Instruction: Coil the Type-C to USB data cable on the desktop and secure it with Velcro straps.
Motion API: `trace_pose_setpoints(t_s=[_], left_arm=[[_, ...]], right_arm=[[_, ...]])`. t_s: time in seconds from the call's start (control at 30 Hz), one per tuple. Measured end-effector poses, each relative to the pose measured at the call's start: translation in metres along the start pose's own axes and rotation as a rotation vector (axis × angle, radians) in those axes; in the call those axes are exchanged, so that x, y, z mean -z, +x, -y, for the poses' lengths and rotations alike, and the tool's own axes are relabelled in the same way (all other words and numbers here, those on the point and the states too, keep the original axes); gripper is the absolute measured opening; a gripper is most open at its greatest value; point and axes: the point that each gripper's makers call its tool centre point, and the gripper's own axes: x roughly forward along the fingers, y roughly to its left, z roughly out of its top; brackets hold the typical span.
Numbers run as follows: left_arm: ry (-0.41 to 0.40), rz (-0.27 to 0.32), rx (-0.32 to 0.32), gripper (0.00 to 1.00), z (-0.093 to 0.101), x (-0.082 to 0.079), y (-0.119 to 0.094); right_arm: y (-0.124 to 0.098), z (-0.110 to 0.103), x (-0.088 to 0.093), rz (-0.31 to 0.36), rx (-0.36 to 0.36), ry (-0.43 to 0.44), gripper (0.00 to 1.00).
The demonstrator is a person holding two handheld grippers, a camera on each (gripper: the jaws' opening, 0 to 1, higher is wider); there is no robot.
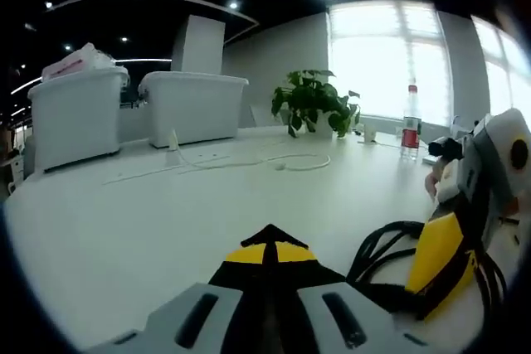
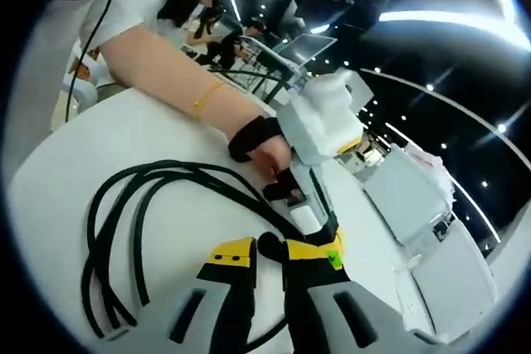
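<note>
The black data cable (image 2: 124, 238) lies in several loose loops on the white desktop (image 2: 166, 147). One strand of it runs up between the yellow-tipped jaws of my right gripper (image 2: 271, 248), which is shut on it. In the left gripper view the right gripper (image 1: 444, 259) comes in from the right with the cable's loops (image 1: 383, 246) bunched around its yellow jaw. My left gripper (image 1: 270, 238) is shut, its tips meeting with nothing seen between them. In the right gripper view, the left gripper (image 2: 309, 205) reaches down close to my right jaw, held by a hand (image 2: 270, 155).
Two white storage bins (image 1: 195, 105) stand at the back of the desk beside a potted plant (image 1: 314, 101) and a red-capped bottle (image 1: 411, 122). A thin white cable (image 1: 290, 163) trails across the far desk. A person's forearm (image 2: 178, 72) crosses the table's left side.
</note>
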Motion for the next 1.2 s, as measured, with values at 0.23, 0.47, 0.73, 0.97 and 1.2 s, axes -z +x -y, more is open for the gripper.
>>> trace_pose_setpoints(t_s=[0.23,0.47,0.73,0.97,1.2], left_arm=[[-0.02,0.0,0.011,0.03,-0.007,-0.001,0.005],[-0.009,0.003,0.037,0.03,0.008,0.0,0.007],[0.0,0.0,0.038,0.03,0.003,-0.001,0.004],[0.014,-0.005,0.032,0.03,0.003,0.0,0.004],[0.018,-0.016,0.01,0.04,-0.007,0.001,-0.003]], right_arm=[[-0.006,0.002,-0.001,0.014,-0.016,0.028,0.02],[-0.021,0.017,0.0,0.041,0.015,0.124,0.02],[-0.029,0.028,-0.005,0.073,0.041,0.188,0.02],[-0.018,0.04,-0.01,0.071,0.024,0.171,0.02],[-0.005,0.064,-0.001,0.091,-0.063,0.358,0.02]])
